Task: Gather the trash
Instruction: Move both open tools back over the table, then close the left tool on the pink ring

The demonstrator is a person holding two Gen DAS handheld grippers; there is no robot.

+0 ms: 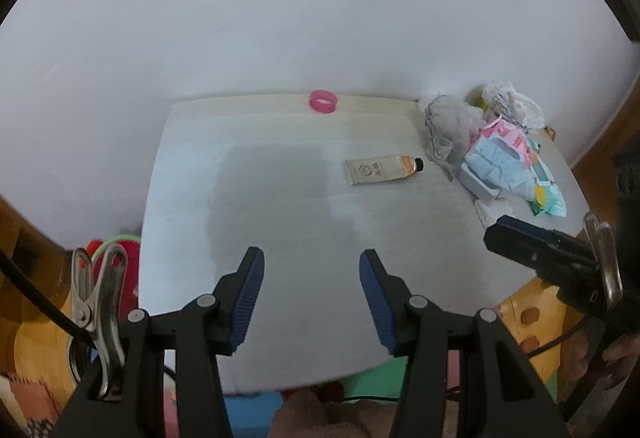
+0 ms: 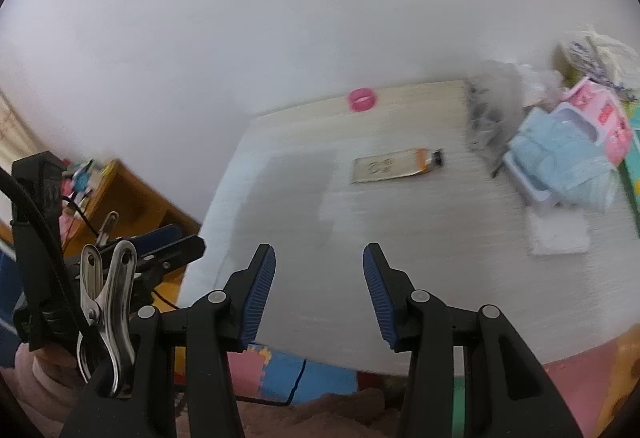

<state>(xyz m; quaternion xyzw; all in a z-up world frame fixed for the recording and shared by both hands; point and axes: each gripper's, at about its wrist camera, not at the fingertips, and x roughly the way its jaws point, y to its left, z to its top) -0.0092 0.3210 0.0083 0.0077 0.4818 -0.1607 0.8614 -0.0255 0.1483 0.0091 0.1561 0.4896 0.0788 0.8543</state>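
On the pale table [image 1: 280, 238] [image 2: 400, 258] lies a flat beige tube with a black cap [image 1: 382, 170] [image 2: 396, 168]. A pink ring-shaped cap [image 1: 323, 102] [image 2: 362, 100] sits at the far edge by the wall. A heap of crumpled bags and wrappers [image 1: 496, 150] [image 2: 568, 142] fills the table's right end. My left gripper [image 1: 311, 298] hangs open over the near table, nothing between its blue pads. My right gripper [image 2: 319, 294] is open too, likewise with nothing in it. The right gripper [image 1: 548, 258] shows at the right in the left wrist view, and the left gripper [image 2: 160, 250] at the left in the right wrist view.
A white wall stands right behind the table. A white folded tissue [image 2: 558, 234] lies near the heap. A red bin with a green rim [image 1: 116, 258] stands on the floor left of the table. Wooden shelving [image 2: 120, 198] is further left. Coloured foam mats [image 2: 280, 374] cover the floor.
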